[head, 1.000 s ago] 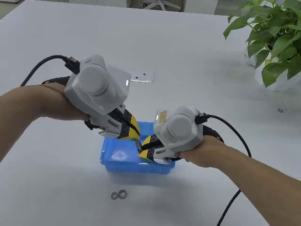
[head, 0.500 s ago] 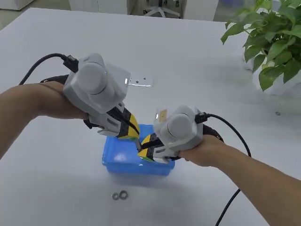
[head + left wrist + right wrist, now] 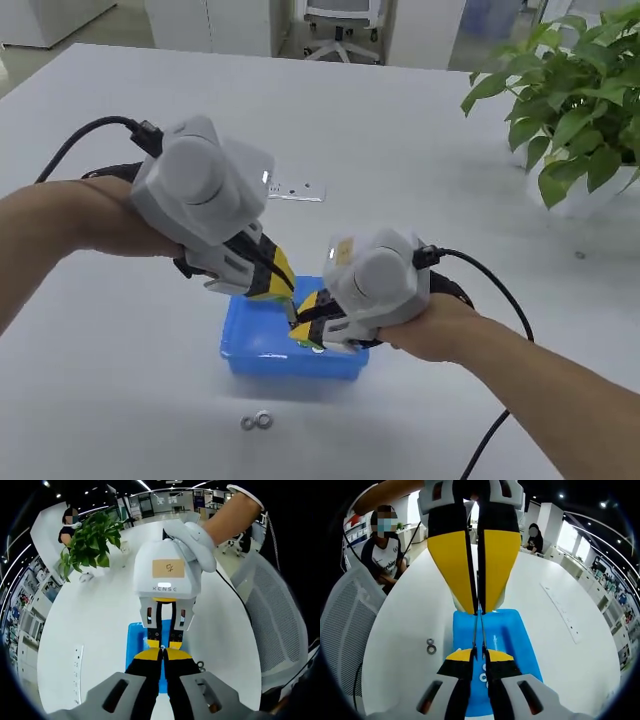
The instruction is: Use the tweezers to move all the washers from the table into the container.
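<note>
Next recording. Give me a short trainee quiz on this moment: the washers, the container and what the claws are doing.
1. True or false: two washers lie on the table, outside the blue container.
2. What stands at the table's far right corner in the head view? A) potted plant B) kettle C) desk lamp
3. Fill in: the thin tweezers run between the left claw and the right claw, above the blue ______.
Key: 1 true; 2 A; 3 container.
</note>
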Tool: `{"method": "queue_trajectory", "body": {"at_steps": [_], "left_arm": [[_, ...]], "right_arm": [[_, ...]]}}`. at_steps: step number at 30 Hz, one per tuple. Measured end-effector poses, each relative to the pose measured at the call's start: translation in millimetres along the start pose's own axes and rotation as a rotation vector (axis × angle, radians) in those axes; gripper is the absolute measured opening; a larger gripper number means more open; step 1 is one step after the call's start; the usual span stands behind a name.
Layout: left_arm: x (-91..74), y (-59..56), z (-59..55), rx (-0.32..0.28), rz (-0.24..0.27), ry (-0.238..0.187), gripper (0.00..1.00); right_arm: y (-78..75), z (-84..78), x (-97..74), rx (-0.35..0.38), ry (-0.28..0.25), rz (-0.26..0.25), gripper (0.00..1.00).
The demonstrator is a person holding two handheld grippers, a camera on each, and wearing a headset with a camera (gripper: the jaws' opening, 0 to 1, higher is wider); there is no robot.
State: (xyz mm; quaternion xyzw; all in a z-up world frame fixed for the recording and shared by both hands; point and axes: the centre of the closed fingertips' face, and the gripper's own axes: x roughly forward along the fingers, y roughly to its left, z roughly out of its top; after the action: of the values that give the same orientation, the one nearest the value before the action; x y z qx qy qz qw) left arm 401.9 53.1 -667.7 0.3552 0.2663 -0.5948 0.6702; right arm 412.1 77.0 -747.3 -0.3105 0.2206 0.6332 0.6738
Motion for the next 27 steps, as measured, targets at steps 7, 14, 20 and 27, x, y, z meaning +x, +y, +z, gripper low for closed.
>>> {"method": "queue_trajectory", "body": {"at_steps": [7,14,20,27], "left_arm": [[-7.3,-8.3,4.2,0.006,0.015,0.004,0.05],[-10.8,-20.1,5.9,-0.001,0.021,0.002,0.05],[-11.1,-29.3,4.5,-0.01,0.021,0.003,0.05],[-10.9,-39.1,0.7,-0.02,0.015,0.008,0.05]], "right_arm": [[7.7,5.2,-5.7,-0.007,-0.008,-0.008,0.11],[18.1,7.8,-7.9,-0.014,-0.008,-0.006,0.11],[29.8,8.6,-6.0,-0.017,-0.01,0.003,0.11],[40.3,8.9,-3.1,-0.018,-0.011,0.017,0.11]]}}
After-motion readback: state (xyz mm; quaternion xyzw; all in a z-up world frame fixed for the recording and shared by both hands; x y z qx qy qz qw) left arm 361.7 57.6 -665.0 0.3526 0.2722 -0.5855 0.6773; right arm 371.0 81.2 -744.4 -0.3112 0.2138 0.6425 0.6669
